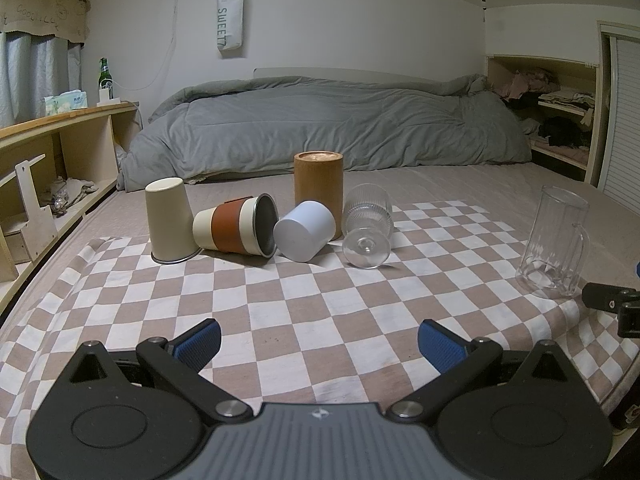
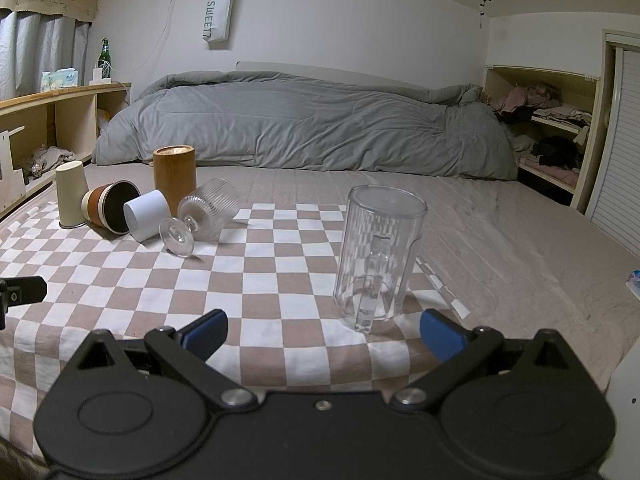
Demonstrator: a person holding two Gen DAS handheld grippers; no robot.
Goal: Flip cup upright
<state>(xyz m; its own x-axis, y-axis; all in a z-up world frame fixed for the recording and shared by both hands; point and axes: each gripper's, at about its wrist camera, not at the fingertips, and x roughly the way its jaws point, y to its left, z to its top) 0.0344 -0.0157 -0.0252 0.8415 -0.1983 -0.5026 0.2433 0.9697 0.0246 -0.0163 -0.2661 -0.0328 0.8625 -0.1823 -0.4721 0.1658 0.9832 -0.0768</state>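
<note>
Several cups sit on a checkered cloth (image 1: pixel 280 300). A beige cup (image 1: pixel 168 220) stands upside down. A cream cup with a brown band (image 1: pixel 236 230) lies on its side, as do a white cup (image 1: pixel 306 230) and a ribbed stemmed glass (image 1: pixel 366 228). A wooden cup (image 1: pixel 319 188) stands behind them. A clear handled mug (image 2: pixel 378 260) stands just ahead of my right gripper (image 2: pixel 322 334), which is open and empty. The mug also shows in the left wrist view (image 1: pixel 554 244). My left gripper (image 1: pixel 318 344) is open and empty, well short of the cups.
A grey duvet (image 1: pixel 340 124) lies at the back of the bed. Wooden shelving (image 1: pixel 60 136) runs along the left, with a green bottle (image 1: pixel 105 74) on top. A clothes shelf (image 1: pixel 552 112) is at the right. The cloth's right edge (image 2: pixel 444 284) is beside the mug.
</note>
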